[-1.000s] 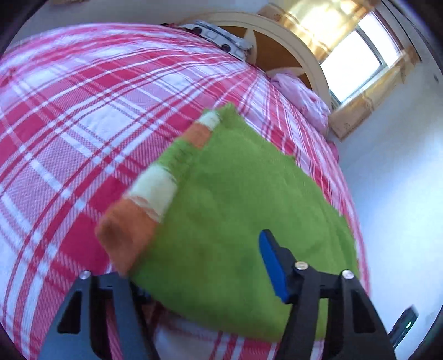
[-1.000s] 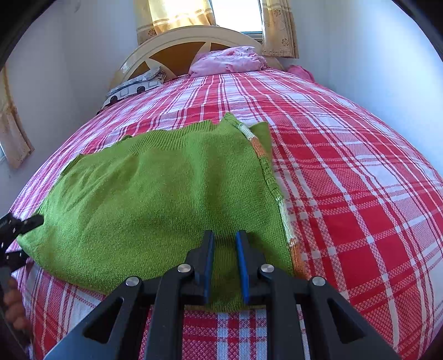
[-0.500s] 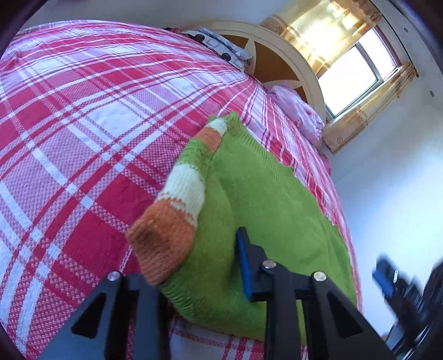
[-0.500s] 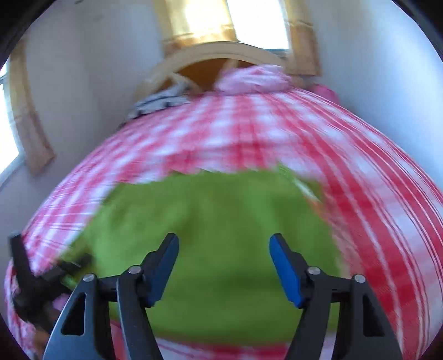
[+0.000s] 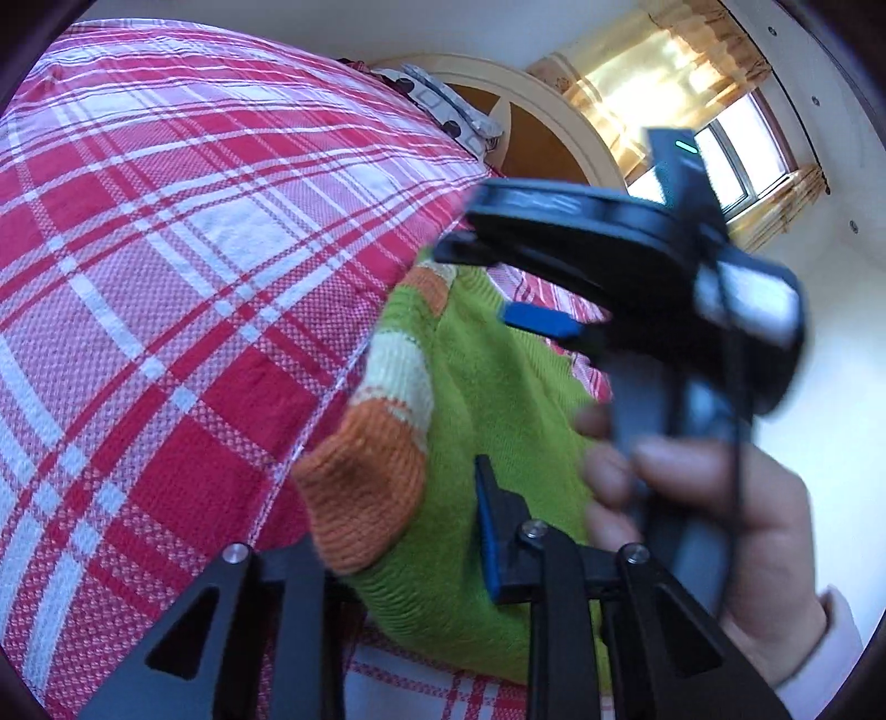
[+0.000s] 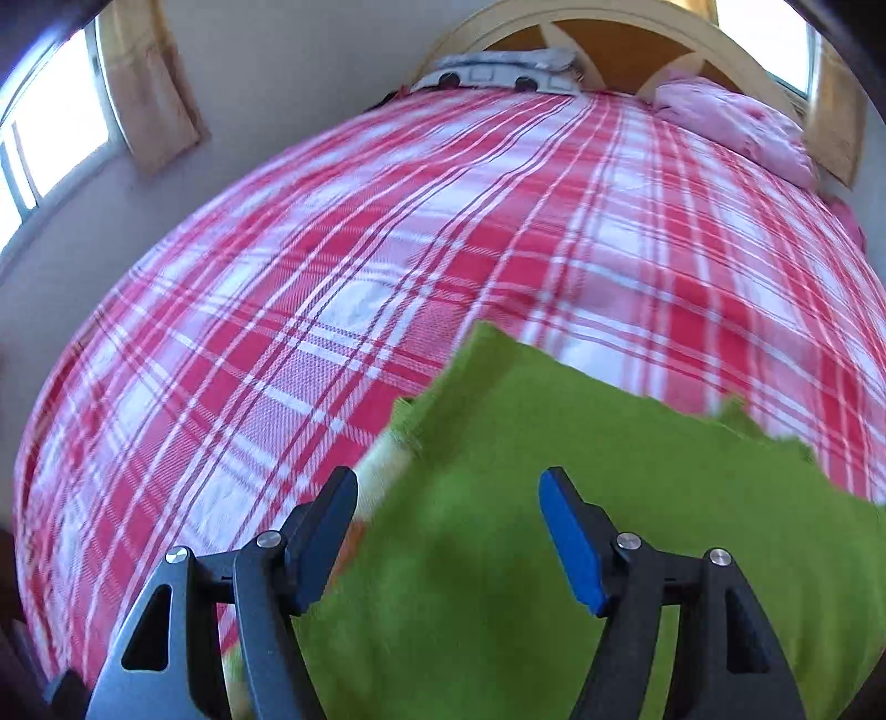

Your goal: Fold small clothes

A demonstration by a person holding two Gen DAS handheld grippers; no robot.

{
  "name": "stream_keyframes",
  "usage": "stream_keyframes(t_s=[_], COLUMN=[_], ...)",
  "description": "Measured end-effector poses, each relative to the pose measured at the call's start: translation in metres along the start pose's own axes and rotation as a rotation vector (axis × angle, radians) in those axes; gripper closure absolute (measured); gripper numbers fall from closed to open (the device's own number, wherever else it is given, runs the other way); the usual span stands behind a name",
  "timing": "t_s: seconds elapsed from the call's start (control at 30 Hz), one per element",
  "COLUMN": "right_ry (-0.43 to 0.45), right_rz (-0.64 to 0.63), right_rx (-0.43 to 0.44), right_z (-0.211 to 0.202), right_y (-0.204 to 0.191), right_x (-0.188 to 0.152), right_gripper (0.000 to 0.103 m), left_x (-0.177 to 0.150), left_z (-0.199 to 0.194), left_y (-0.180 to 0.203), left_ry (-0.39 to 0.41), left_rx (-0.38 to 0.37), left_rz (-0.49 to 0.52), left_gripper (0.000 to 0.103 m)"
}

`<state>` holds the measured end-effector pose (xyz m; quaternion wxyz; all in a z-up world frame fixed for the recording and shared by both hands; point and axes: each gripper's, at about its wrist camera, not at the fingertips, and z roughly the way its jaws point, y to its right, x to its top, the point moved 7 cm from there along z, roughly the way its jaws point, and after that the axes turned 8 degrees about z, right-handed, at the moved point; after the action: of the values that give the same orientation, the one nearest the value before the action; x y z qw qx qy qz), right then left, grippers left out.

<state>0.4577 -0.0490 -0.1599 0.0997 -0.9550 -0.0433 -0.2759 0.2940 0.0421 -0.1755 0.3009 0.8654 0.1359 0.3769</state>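
Note:
A small green knit sweater (image 5: pixel 487 421) with an orange and cream striped sleeve (image 5: pixel 365 487) lies folded on the red plaid bed. My left gripper (image 5: pixel 404 531) is open; the orange cuff and sweater edge lie between its fingers. My right gripper (image 6: pixel 448 531) is open just above the sweater (image 6: pixel 581 498), near its left edge by the striped sleeve (image 6: pixel 382 459). In the left wrist view the right gripper (image 5: pixel 559 277) and the hand holding it (image 5: pixel 720 498) hang over the sweater's right part.
The red and white plaid bedspread (image 6: pixel 387 249) covers the whole bed. A cream and wood headboard (image 6: pixel 609 39), a pink pillow (image 6: pixel 736 127) and a grey patterned pillow (image 6: pixel 498 66) are at the far end. Curtained windows (image 5: pixel 692 111) are on the walls.
My right gripper opened from shut and swung left across the sweater toward the left gripper. The left gripper stayed open at the orange cuff and drew closer to it.

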Motion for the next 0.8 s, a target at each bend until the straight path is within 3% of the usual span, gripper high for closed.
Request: stream_keyframes(t_s=[0.17, 0.27, 0.47, 0.7, 0.8], right_ry=[-0.077, -0.082, -0.05, -0.049, -0.031], right_rz=[-0.092, -0.161, -0.214, -0.149, 0.023], right_rx=[-0.027, -0.08, -0.071, -0.064, 0.065], right_z=[0.035, 0.045, 0.043, 0.028, 0.01], right_y=[-0.025, -0.029, -0.027, -0.009, 0.011], right_x=[0.002, 0.0, -0.006, -0.005, -0.002], right_gripper=[0.034, 0.033, 0.035, 0.085, 0.089], left_x=[0.0, 0.0, 0.0, 0.002, 0.001], left_z=[-0.001, -0.001, -0.002, 0.002, 0.004], left_y=[0.0, 0.0, 0.001, 0.001, 0.004], left_ry=[0.005, 0.006, 0.005, -0.01, -0.03], left_rx=[-0.014, -0.018, -0.015, 0.004, 0.019], left_rz=[-0.012, -0.016, -0.016, 0.014, 0.043], left_gripper=[0.076, 0.076, 0.076, 0.079, 0.08])
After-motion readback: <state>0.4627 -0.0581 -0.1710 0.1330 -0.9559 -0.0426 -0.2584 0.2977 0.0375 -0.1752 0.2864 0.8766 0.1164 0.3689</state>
